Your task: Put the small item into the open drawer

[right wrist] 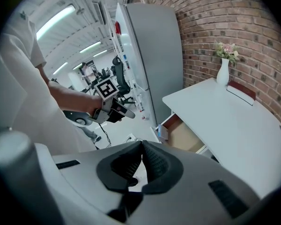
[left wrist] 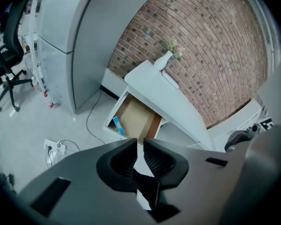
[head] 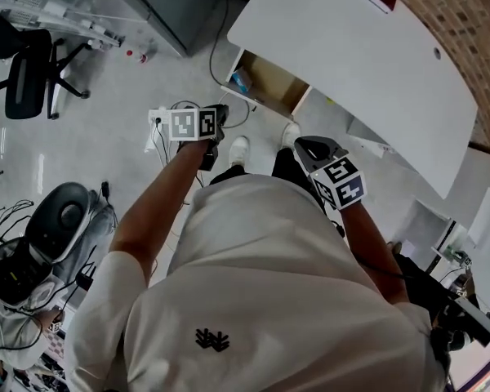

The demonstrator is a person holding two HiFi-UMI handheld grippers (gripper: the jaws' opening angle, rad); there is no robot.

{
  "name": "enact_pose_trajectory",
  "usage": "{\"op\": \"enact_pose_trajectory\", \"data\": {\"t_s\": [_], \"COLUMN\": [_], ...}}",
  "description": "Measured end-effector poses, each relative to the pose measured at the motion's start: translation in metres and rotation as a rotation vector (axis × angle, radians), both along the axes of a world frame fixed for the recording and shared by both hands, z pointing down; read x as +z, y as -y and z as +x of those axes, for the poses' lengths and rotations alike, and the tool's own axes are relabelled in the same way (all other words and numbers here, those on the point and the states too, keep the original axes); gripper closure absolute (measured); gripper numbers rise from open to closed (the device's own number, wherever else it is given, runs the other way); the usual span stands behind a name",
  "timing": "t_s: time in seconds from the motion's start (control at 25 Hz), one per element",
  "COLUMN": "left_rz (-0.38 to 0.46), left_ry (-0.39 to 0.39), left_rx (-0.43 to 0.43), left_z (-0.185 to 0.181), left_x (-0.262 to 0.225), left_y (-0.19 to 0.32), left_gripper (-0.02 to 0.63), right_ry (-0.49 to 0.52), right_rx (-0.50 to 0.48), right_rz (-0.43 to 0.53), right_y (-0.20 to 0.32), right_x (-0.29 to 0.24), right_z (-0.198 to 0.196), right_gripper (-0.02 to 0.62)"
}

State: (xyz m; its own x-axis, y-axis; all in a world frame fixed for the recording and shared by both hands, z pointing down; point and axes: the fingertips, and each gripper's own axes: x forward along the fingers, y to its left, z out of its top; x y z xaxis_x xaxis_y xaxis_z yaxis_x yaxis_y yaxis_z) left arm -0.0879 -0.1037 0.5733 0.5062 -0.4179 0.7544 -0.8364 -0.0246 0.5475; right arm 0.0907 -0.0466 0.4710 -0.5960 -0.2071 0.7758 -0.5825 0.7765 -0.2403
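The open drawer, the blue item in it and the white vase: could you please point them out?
open drawer [left wrist: 139, 116]: left gripper view, bare brown bottom.
blue item [left wrist: 118, 125]: left gripper view, its top face.
white vase [right wrist: 223, 72]: right gripper view, its body.

The left gripper's jaws stand a narrow slit apart, empty. Beyond them a drawer hangs open under a white desk, a blue item at its left end. A vase stands against the brick wall
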Motion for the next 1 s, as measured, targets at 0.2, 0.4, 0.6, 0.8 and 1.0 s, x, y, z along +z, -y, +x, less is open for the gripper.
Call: {"op": "enact_pose_trajectory", "data": {"t_s": [0.2,0.4,0.6,0.8,1.0], "left_rz": [0.027,0.044,0.047,0.045,0.049], "left_ry": [-0.006,-0.032,-0.041,-0.043,-0.050], "left_rx": [0.047,0.111,0.135,0.141,0.146], "left_z": [-0.002,0.007,0.010,0.007,0.005], "left_x": [-0.025,-0.041,-0.047,-0.050,-0.055], "left_y": [-0.025,-0.045,-0.059,-0.066,-0.068], "left_gripper": [0.566,0.571,0.572,0.572,0.572], "right_ry": [0.004,0.015,0.017,0.024,0.018], "right_rx": [0.023,0.040,0.062,0.066,0.071], "right_rz": [0.020,0.032,0.022,0.037,0.035], "right_y": [-0.015,-0.029,-0.043,-0.045,-0.048], "right_x": [-0.009,-0.014,-0.013,-0.015,-0.017], "right_z": [-0.011,-0.021,-0.026,-0.029,-0.031], "right_gripper": [0.566,0.566,0.566,0.566,0.566]}}
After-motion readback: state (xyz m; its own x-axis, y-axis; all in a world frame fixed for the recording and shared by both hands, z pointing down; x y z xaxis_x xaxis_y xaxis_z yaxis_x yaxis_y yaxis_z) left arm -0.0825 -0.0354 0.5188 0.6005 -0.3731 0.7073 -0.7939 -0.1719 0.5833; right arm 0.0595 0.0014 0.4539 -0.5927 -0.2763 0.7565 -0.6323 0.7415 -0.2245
